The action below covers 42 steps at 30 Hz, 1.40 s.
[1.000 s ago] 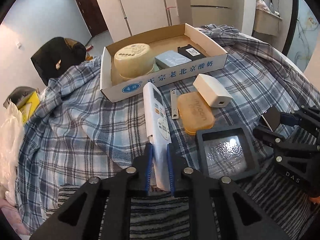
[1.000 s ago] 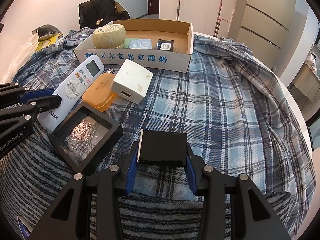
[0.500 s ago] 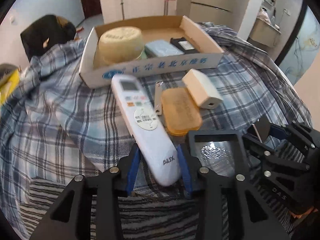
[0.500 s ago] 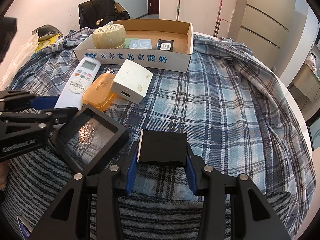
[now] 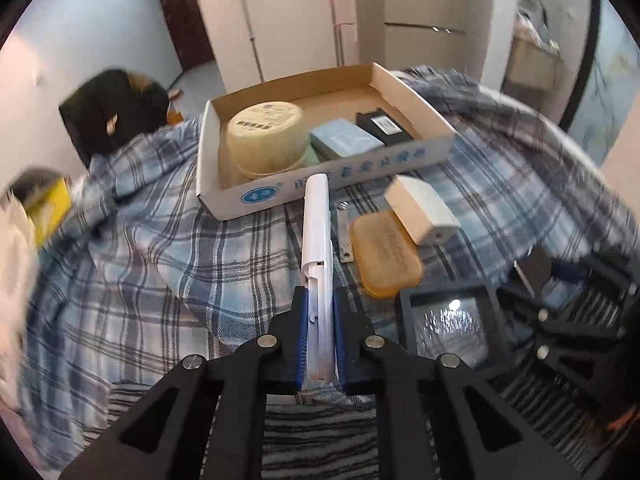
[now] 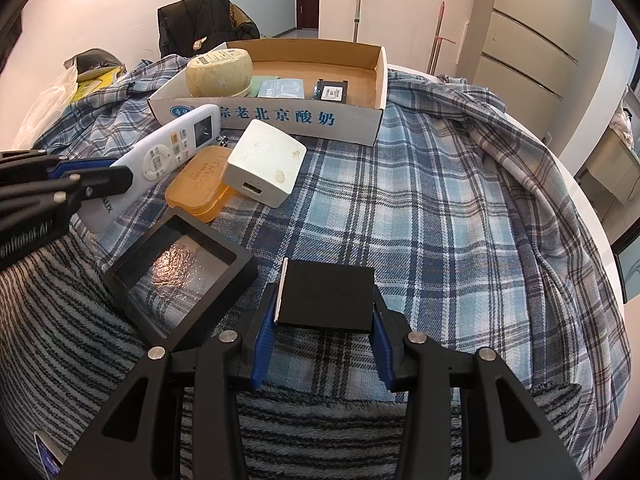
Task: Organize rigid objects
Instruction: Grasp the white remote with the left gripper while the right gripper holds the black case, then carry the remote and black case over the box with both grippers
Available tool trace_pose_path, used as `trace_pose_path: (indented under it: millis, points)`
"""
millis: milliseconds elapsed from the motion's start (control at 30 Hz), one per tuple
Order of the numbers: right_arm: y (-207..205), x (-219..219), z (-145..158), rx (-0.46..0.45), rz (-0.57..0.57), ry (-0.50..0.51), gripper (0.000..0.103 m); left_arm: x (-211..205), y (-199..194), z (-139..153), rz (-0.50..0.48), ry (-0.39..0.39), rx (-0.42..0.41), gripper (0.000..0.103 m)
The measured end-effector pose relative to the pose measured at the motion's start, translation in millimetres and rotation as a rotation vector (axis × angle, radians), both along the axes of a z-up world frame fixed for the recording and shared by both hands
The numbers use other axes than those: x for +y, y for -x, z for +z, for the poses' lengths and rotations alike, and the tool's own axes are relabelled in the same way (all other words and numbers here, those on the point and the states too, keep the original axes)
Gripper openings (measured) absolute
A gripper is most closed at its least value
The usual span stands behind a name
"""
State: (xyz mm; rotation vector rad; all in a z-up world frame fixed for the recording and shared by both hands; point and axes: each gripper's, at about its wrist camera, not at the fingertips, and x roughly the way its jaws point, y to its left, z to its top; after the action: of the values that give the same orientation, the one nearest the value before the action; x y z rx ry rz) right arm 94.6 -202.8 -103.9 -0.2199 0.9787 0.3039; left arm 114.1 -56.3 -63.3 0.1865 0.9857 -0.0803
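Fingers of the left gripper (image 5: 320, 336) have just been closing and now clamp a white plastic remote control (image 5: 317, 248) edge-up, centre frame. Right gripper (image 6: 324, 320) pinches a flat black box (image 6: 326, 296). Likely next: carry both into the open cardboard tray (image 6: 378, 76), upper centre.

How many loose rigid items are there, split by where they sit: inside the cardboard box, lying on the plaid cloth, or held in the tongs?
In the cardboard box: 3 (round tub, pale blue packet, black pack)
On the cloth: 4 (orange case, white adapter, black frame, metal clip)
In the tongs: 2 (remote left, black block right)
Total: 9
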Motion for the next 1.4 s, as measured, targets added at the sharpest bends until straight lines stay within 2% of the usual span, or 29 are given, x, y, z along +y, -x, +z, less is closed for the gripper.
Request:
trace_pose_path:
  millis: [167, 267, 367, 467, 567, 633, 800, 900, 1100, 1267, 1400]
  points:
    - [0.2, 0.1, 0.0, 0.001, 0.000, -0.001, 0.040, -10.6, 0.0, -13.7, -0.026, -0.032, 0.016, 0.013]
    - [0.7, 0.4, 0.2, 0.001, -0.001, -0.002, 0.040, -4.1, -5.0, -18.0, 0.000, 0.019, 0.051, 0.013]
    - [1.4, 0.6, 0.3, 0.001, 0.000, 0.000, 0.040, 0.6, -7.6, -21.1, 0.026, 0.003, 0.056, 0.013]
    - [0.5, 0.7, 0.0, 0.000, 0.002, 0.001, 0.040, 7.7, -13.9, -28.4, 0.038, 0.037, 0.099, 0.014]
    - [0.3, 0.0, 0.0, 0.001, 0.002, -0.001, 0.040, 12.6, -13.0, -27.9, 0.028, 0.087, 0.092, 0.013]
    - [0.1, 0.0, -0.1, 0.001, 0.002, 0.000, 0.040, 12.2, -10.4, -28.0, 0.018, 0.091, 0.083, 0.013]
    - [0.4, 0.0, 0.0, 0.002, 0.002, -0.002, 0.040, 21.1, 1.2, -19.9, 0.021, 0.168, 0.015, 0.013]
    - [0.1, 0.0, -0.1, 0.001, 0.000, 0.000, 0.040, 23.7, 6.9, -8.3, 0.006, 0.215, -0.074, 0.013]
    - [1.2, -1.0, 1.3, -0.012, -0.008, 0.001, 0.040, 26.9, 26.7, 14.9, -0.011, 0.256, -0.241, 0.013]
    - [14.7, -4.2, 22.0, -0.138, -0.009, -0.056, 0.040, 32.1, 37.0, 29.8, -0.001, 0.274, -0.345, 0.013]
    - [21.7, -7.7, 34.1, -0.207, -0.017, -0.107, 0.040, 29.5, 42.9, 33.0, -0.006, 0.257, -0.373, 0.013]
